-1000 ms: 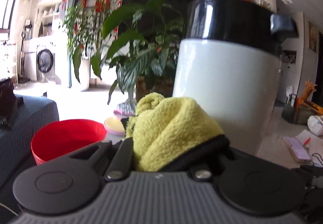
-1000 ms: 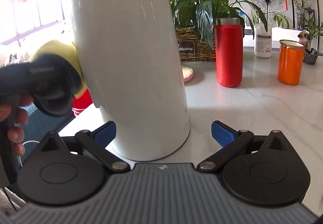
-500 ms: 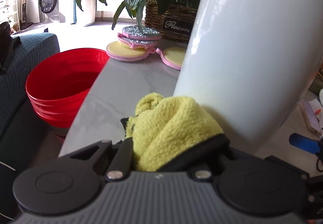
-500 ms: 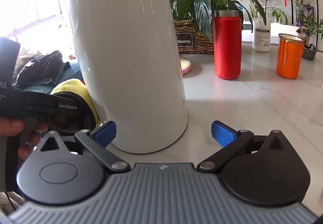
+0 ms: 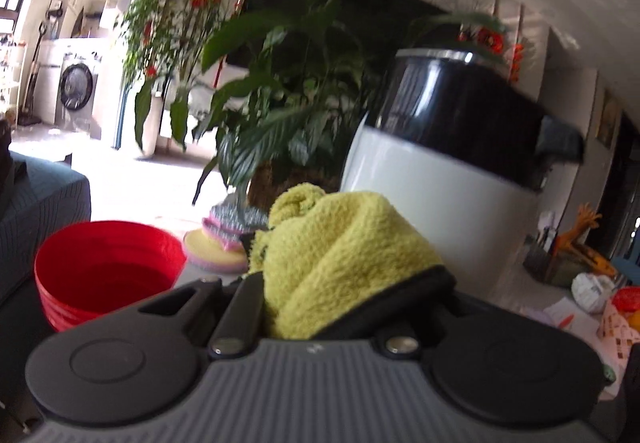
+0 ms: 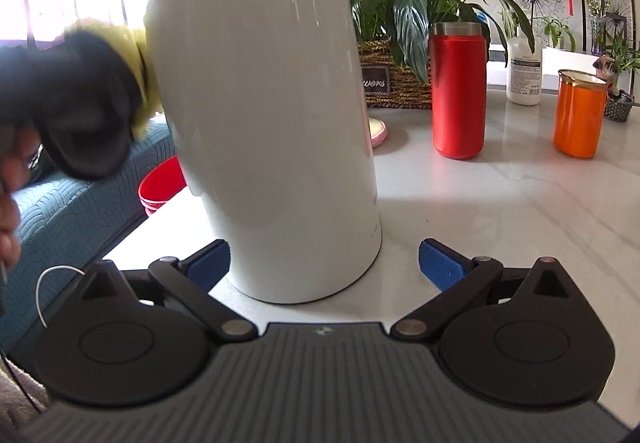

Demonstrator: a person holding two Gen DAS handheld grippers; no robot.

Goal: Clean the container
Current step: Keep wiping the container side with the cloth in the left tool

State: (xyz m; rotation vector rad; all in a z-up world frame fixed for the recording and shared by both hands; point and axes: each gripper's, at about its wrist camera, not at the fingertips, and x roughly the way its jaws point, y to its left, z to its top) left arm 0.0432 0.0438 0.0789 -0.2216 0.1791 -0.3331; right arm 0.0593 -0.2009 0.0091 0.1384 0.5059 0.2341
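A tall white container (image 6: 264,103) with a black top band (image 5: 460,111) stands on the marble table (image 6: 500,203). My left gripper (image 5: 344,267) is shut on a bunched yellow cloth (image 5: 340,243), which presses against the container's left side, high up below the black band. The right wrist view shows that gripper (image 6: 84,115) blurred, held by a hand (image 6: 8,203), with the cloth (image 6: 140,55) against the white wall. My right gripper (image 6: 324,263) is open, with its blue pads (image 6: 440,263) on either side of the container's base. The right pad stands apart from it.
A red basin (image 5: 104,267) sits low beside the table's left edge, over a teal sofa (image 6: 72,211). Round sponges (image 5: 216,251) and a potted plant (image 6: 420,3) stand behind the container. A red tumbler (image 6: 458,91), a white bottle (image 6: 524,71) and an orange cup (image 6: 578,115) stand to the right.
My left gripper carried the cloth down to the container's base and has come back up to its upper part. The right gripper has barely moved and stays open.
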